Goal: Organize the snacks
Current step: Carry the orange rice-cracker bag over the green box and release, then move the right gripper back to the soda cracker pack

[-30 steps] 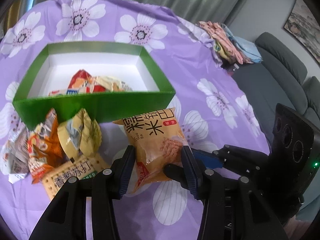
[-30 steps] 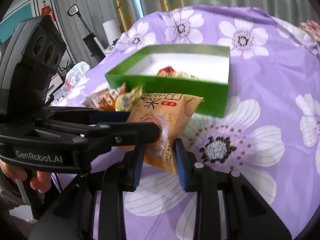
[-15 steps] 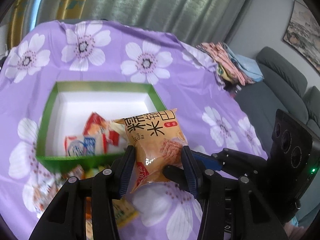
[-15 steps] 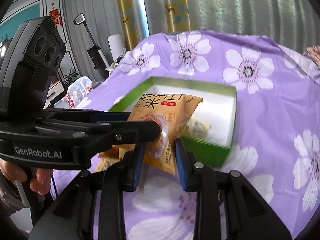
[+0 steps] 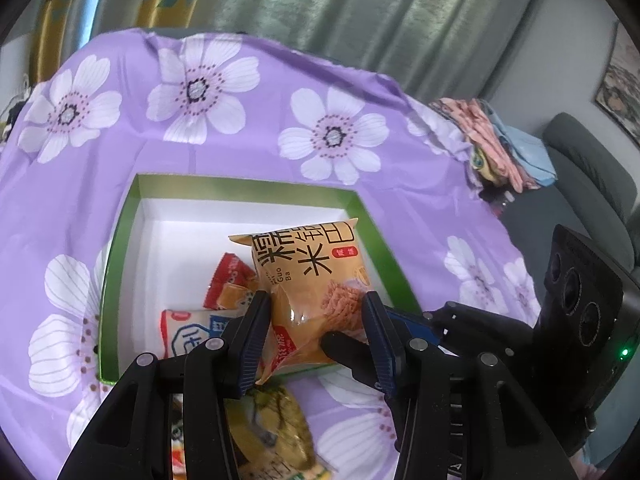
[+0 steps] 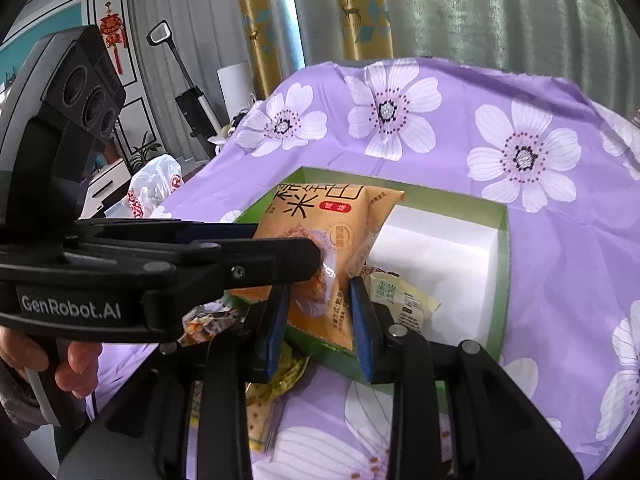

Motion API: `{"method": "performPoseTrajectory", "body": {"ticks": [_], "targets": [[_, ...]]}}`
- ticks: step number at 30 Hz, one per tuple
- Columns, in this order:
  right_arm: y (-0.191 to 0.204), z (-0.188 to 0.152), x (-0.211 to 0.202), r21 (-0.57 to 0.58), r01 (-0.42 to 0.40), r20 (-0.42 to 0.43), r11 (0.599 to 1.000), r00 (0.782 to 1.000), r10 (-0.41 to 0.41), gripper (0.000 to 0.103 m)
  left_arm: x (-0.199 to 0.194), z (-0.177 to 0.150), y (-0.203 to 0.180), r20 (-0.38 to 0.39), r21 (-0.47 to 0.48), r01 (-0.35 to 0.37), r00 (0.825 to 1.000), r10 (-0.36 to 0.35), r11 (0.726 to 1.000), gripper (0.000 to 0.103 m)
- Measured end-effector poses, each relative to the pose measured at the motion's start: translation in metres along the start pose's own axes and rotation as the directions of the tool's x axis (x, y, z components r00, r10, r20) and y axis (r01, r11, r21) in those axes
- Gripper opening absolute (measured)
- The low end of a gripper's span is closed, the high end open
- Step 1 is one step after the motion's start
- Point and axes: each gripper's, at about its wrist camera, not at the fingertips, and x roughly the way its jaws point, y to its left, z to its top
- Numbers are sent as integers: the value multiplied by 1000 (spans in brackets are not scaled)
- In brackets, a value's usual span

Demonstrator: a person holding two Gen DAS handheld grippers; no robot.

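An orange snack bag (image 5: 312, 280) with black Chinese characters is held by both grippers at once. My left gripper (image 5: 316, 328) is shut on its lower sides and my right gripper (image 6: 318, 304) is shut on its lower corner (image 6: 320, 292). The bag hangs above the near edge of the green box (image 5: 120, 264) with a white inside (image 6: 440, 248). In the box lie a red packet (image 5: 230, 284), a red-and-blue packet (image 5: 188, 334) and a pale packet (image 6: 400, 300).
Loose snack packets lie on the purple flowered cloth (image 5: 192, 92) in front of the box, a yellow-green one (image 5: 272, 432) closest. Folded clothes (image 5: 500, 152) and a grey sofa (image 5: 592, 184) are at the right. A white plastic bag (image 6: 154, 188) is off the table's left.
Both grippers have lifted the orange bag off the cloth and carried it forward, from in front of the box to above its near edge. The box now appears from higher up.
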Motion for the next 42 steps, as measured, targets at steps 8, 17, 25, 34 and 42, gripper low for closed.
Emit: {"method": "performPoseTrajectory", "body": {"ticks": [8,17,25,34,42], "targets": [[-6,-3,30,26,-9,-64,1000,998,10,34,23,-2,18,-40,-40,-21,999,19,999,48],[-11,-3,40,62,9,-77,998,997,-5,40,30,-1,23,-43,-73,-29,999,26,997,56],[-17,-10,17,98,17,-59,995,998,-11,50,6,-3,30,-10,-88,-79,997,79,993,79],[-15,-33,-19,101,46,-48,994,998,-42,61,-31,-25,30,11,-106,-121,992,123,987,80],[-1,-55,-47,101,40,-51,994,998,-35,62,-54,-51,19,1,-84,-216,976,217,973,80]]}}
